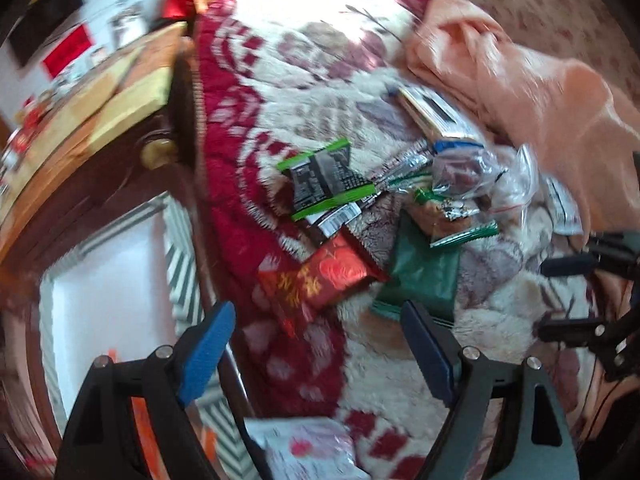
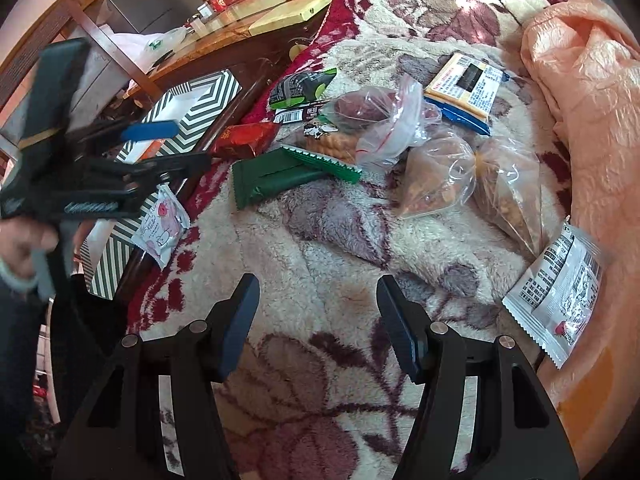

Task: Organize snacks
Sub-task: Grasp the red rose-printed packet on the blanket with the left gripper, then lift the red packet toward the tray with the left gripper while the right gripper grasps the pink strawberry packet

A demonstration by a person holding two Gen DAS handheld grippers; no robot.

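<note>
We look down on a fleecy blanket (image 2: 320,248), cream with dark red and mauve leaf patterns, spread over a bed beside a wooden table (image 2: 224,36) cluttered with small things. At the far left, off the blanket's edge, sits a box with a green-and-white chevron rim (image 2: 200,104); a small white packet with pink print (image 2: 160,226) lies at its near corner.

The left gripper (image 2: 176,140), seen from the right wrist view, hangs above that box with a hand (image 2: 24,244) on its handle – its blue-padded jaws stand wide apart with nothing between them. In its own blurred view the left gripper (image 1: 316,344) is poised over the blanket's red border, just short of a red packet with gold print (image 1: 320,276).

Moving right, the snacks lie in a loose heap on the blanket: a black packet with green edges (image 2: 300,84), the red packet (image 2: 248,140), a dark green packet (image 2: 272,180), then a clear zip bag of dark red fruit (image 2: 372,116) and a yellow-and-blue packet (image 2: 464,88). Next come two clear bags of brown snacks (image 2: 472,176), touching each other.

The right gripper (image 2: 316,320) hovers over bare blanket near the heap, jaws partly open and empty. Farthest right, a white packet with black text (image 2: 560,296) lies against a crumpled peach cloth (image 2: 584,80).
</note>
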